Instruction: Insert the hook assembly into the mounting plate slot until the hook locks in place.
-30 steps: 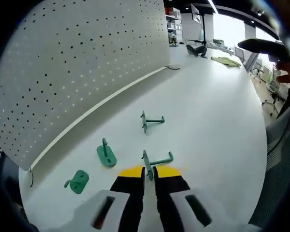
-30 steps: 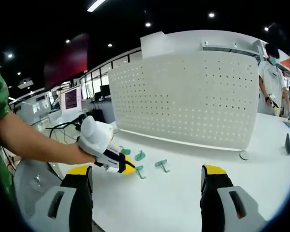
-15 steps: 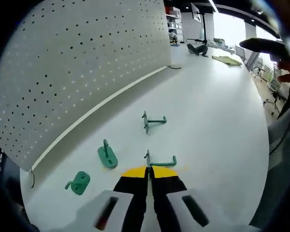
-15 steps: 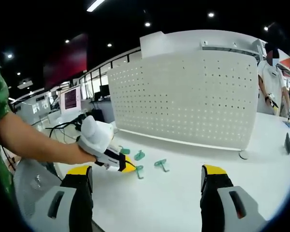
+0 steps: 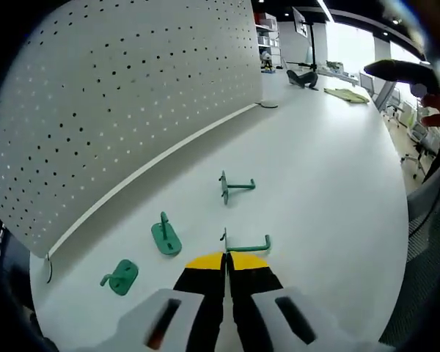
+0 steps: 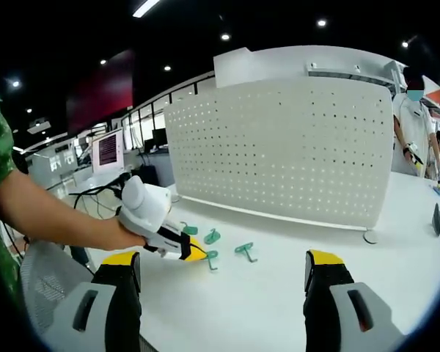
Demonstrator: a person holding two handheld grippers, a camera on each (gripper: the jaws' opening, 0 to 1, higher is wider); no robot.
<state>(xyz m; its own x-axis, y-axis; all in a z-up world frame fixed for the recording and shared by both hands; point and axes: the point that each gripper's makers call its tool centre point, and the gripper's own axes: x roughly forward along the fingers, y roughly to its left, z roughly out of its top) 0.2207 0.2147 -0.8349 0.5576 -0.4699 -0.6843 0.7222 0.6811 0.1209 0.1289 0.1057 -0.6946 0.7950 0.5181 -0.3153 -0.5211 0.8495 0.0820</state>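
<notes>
**Gripping the hook for the pegboard**

Looking along your left gripper, you have its jaws pressed together on the near hook, pinching its back plate so the arm juts right, free for insertion. A second hook lies beyond; two clips sit left, near the pegboard.

From the right gripper view, your right gripper is spread wide, holding nothing, well apart from the hook at the left gripper's tip.
</notes>
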